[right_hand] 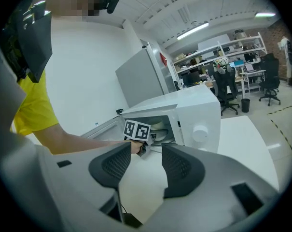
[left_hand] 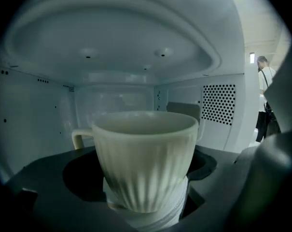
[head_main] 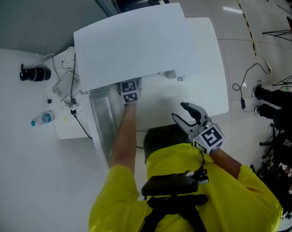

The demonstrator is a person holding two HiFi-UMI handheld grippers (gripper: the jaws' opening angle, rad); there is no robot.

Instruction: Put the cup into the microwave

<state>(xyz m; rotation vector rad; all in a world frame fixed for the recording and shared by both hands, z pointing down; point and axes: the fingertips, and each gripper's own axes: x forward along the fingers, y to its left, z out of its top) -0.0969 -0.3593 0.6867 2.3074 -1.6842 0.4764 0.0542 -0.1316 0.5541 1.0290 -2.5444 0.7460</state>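
Note:
A pale ribbed cup (left_hand: pixel 146 158) with its handle at the left fills the left gripper view, held up inside the white cavity of the microwave (head_main: pixel 136 42). My left gripper (head_main: pixel 129 93) reaches in through the front opening, its dark jaws shut on the cup's lower part. In the head view the cup is hidden under the microwave's top. The microwave door (head_main: pixel 104 122) hangs open to the left. My right gripper (head_main: pixel 187 111) hovers over the table in front of the microwave (right_hand: pixel 199 115), open with nothing between its pads (right_hand: pixel 182 170).
The white table (head_main: pixel 218 81) carries the microwave. On a lower surface at the left lie a water bottle (head_main: pixel 42 119), a black cylinder (head_main: pixel 34 73) and tangled cables (head_main: pixel 63 83). Office chairs (right_hand: pixel 230 88) and shelves stand far behind.

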